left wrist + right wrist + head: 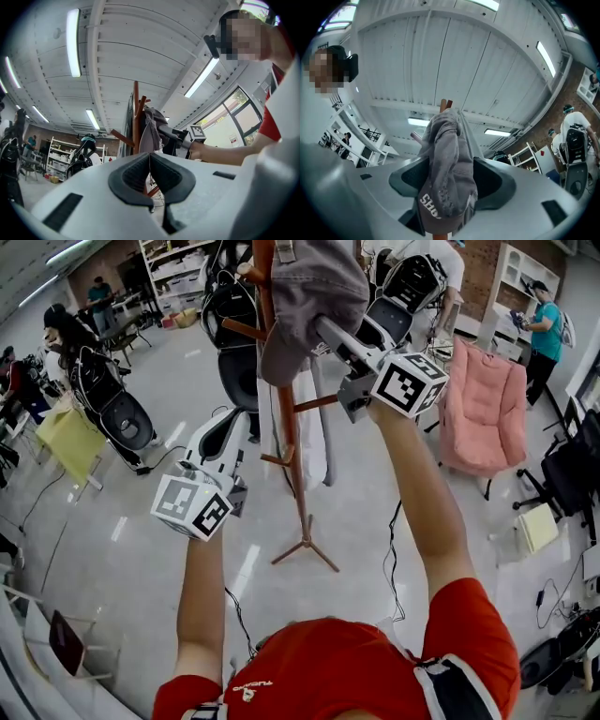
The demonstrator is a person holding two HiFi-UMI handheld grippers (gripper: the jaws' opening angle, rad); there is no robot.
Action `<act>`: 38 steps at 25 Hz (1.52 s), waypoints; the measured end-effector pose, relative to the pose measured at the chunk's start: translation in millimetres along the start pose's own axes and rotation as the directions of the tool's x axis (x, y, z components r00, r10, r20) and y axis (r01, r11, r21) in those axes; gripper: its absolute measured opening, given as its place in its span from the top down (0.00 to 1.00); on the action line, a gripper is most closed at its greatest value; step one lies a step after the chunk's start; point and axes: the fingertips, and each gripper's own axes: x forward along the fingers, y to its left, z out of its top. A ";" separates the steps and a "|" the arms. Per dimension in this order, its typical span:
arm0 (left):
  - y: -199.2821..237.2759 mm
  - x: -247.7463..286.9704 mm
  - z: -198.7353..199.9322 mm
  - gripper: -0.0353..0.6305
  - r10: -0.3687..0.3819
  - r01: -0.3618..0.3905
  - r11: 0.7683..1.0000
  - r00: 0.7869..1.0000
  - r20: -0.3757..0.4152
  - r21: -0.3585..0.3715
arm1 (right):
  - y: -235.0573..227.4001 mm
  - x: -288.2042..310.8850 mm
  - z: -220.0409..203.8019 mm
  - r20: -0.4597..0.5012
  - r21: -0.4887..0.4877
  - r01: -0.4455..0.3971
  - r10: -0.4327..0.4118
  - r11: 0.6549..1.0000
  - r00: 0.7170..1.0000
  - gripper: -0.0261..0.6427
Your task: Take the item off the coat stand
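Cap [447,173] hangs between spread fingers on the coat stand [291,437]

Grey cloth, white lettering along one edge: the cap is draped over the top of the wooden coat stand, with the tip of the pole poking out above it in the right gripper view. The cap hangs straight down through the gap of the right gripper [328,334]. Its fingers [494,180] stand wide apart, one on each side of the crown, with dark space visible between each pad and the cloth, so nothing is clamped. In the head view this gripper is raised at arm's length and its tips reach in under the lower edge of the cap, just beside the pole.

The left gripper [225,425] is held lower and to the left, well apart from the cap and short of the stand. Its fingers [133,176] are pressed together along a thin seam and hold nothing. Its own view looks up past them at the stand, the cap and the other gripper.

The stand rests on splayed feet on a pale, glossy floor [141,549], with a pink chair [483,418] off to the right.
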 end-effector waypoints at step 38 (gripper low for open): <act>2.4 -5.6 16.6 0.93 -0.054 0.057 0.998 0.995 0.083 -0.035 | 62.2 -54.4 51.4 0.048 -0.319 0.039 -0.025 0.947 0.999 0.91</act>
